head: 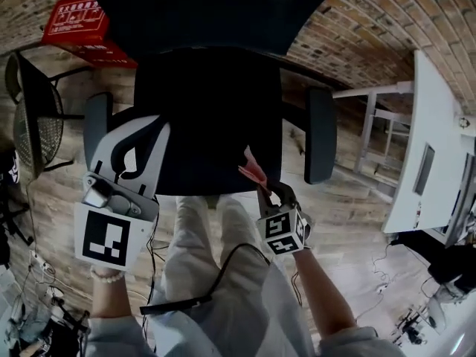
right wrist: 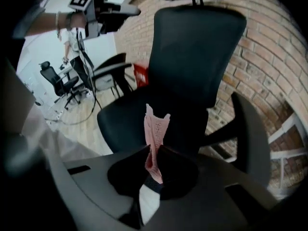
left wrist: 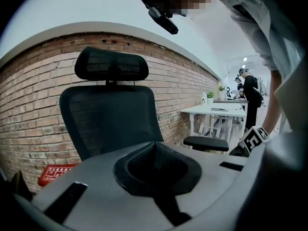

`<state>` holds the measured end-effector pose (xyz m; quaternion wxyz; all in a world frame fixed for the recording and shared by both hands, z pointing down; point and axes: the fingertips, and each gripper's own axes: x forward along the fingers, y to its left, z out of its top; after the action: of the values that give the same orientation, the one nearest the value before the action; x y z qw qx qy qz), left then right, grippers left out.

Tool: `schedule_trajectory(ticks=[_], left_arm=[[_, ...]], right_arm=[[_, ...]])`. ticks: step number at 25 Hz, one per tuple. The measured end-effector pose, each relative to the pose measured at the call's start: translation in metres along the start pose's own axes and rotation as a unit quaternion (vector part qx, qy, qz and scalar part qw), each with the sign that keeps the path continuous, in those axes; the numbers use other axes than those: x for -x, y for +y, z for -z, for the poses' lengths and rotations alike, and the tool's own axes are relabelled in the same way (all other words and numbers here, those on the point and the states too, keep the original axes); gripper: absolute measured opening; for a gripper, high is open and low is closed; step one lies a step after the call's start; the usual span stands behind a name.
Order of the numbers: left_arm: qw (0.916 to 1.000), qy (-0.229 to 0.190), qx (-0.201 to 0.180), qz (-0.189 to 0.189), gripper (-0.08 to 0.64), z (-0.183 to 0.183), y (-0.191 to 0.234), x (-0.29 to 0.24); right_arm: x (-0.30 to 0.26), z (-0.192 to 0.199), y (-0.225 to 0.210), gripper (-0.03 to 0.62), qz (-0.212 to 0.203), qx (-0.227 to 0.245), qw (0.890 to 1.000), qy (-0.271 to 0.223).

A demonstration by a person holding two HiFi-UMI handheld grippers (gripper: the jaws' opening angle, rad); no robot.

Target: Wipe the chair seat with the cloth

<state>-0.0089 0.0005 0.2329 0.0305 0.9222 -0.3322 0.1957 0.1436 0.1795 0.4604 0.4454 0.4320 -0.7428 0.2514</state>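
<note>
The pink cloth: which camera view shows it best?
The right gripper view: the pink cloth stands pinched in the right tongs, before the chair seat. The head view shows only a small corner; the left gripper view shows none.

Matt black chair seat [head: 208, 125], pink knit cloth [right wrist: 155, 129], rough brick wall [left wrist: 33, 109]

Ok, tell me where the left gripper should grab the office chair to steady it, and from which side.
Probably the armrest pad on the person's left, taken from above across its narrow width. It is a long, slim bar standing clear of the seat, and the left gripper sits right beside it. Its jaws are shut, so open them first.
</note>
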Motion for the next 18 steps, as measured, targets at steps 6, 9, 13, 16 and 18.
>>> schedule_trajectory(ticks=[6,9,13,16,18], left_arm=[[0.9994,-0.024,-0.015,-0.018,0.018,-0.076,0.003,0.044],[0.9972,-0.025,-0.07,-0.006,0.018,-0.111,0.0,0.063],[0.9967,-0.045,-0.066,-0.015,0.018,-0.154,-0.002,0.085],[0.9967,-0.062,-0.038,-0.034,0.018,-0.176,0.003,0.101],[0.9966,-0.069,-0.023,-0.039,0.018,-0.186,0.004,0.114]], right_arm=[[0.087,-0.12,-0.017,0.054,0.021,-0.001,0.991,-0.129],[0.132,-0.172,-0.027,0.054,0.033,-0.003,0.982,-0.184],[0.192,-0.221,-0.037,0.054,0.048,-0.015,0.969,-0.242],[0.236,-0.259,-0.039,0.054,0.062,-0.002,0.949,-0.308],[0.265,-0.275,-0.035,0.054,0.066,-0.003,0.939,-0.337]])
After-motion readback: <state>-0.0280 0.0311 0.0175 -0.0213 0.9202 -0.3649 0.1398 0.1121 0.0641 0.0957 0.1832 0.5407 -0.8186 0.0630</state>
